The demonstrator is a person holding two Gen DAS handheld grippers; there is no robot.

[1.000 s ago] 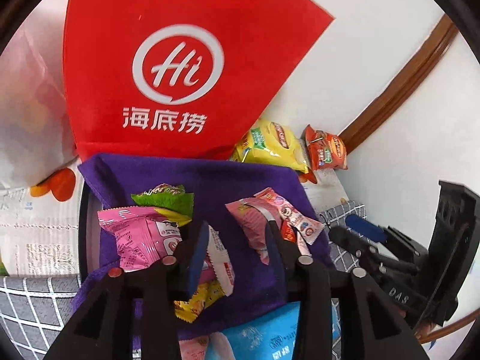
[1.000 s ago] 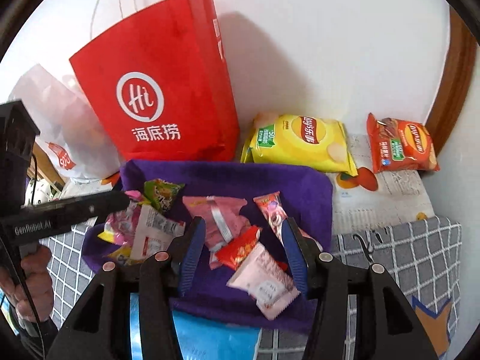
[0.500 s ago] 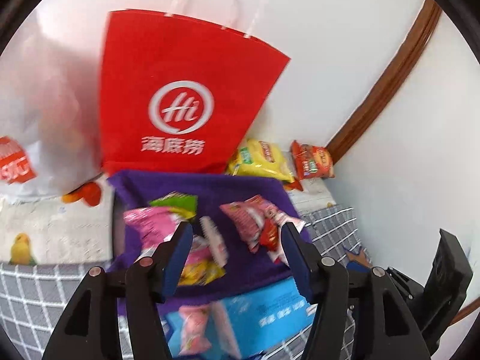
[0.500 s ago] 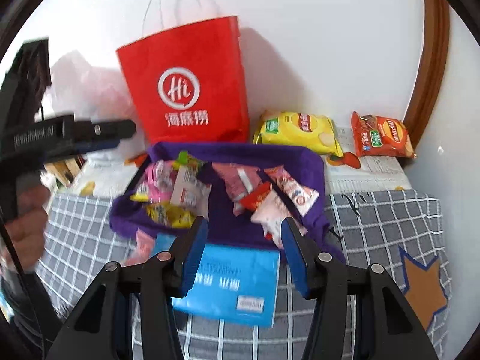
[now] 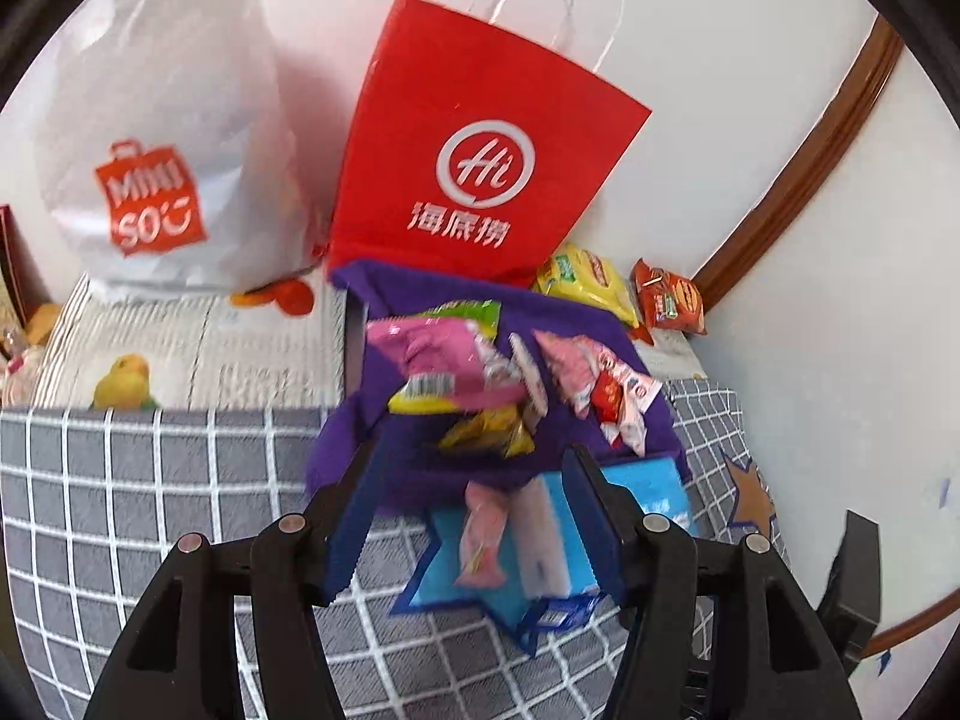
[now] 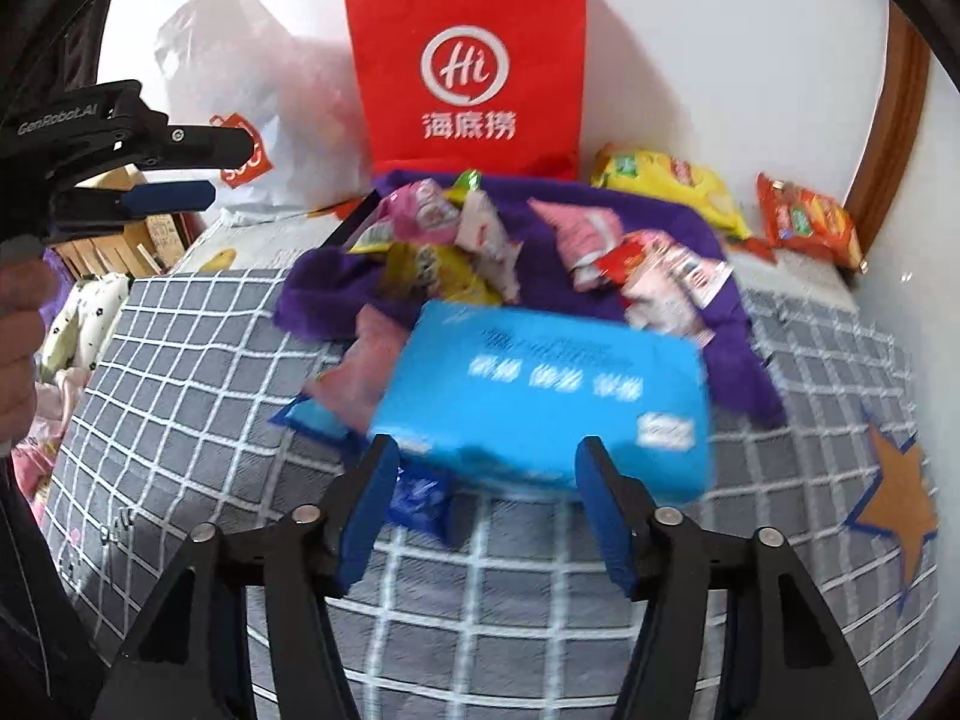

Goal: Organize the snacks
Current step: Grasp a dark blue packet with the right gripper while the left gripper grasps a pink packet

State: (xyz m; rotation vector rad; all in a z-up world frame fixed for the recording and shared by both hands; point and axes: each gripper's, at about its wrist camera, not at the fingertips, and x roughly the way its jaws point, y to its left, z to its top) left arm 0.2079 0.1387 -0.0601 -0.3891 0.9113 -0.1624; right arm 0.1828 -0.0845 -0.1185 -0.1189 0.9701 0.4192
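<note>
Purple cloth (image 6: 678,222): spread on the grey checked cover (image 6: 198,360), in front of the red paper bag (image 6: 468,60); its near edge hangs in folds.
Snacks on the cloth: a pink packet (image 5: 432,354) over a yellow packet (image 5: 486,429) on the left part, a small heap of pink and red packets (image 6: 654,276) on the right part.
Blue pack (image 6: 540,390): lies flat just before the cloth, its far edge on the cloth; a pink wrapped sweet (image 5: 483,534) rests beside it.
Chips: a yellow bag (image 6: 672,186) and an orange bag (image 6: 804,219) lie near the wall, right of the red bag, apart from the cloth.
White plastic bag (image 5: 150,120): stands left of the red bag.
Left gripper (image 5: 474,516): jaws apart, nothing between the pads; it hangs above the blue pack.
Right gripper (image 6: 486,510): jaws have just been opening, nothing pinched between them; the near edge of the blue pack shows between the tips.
</note>
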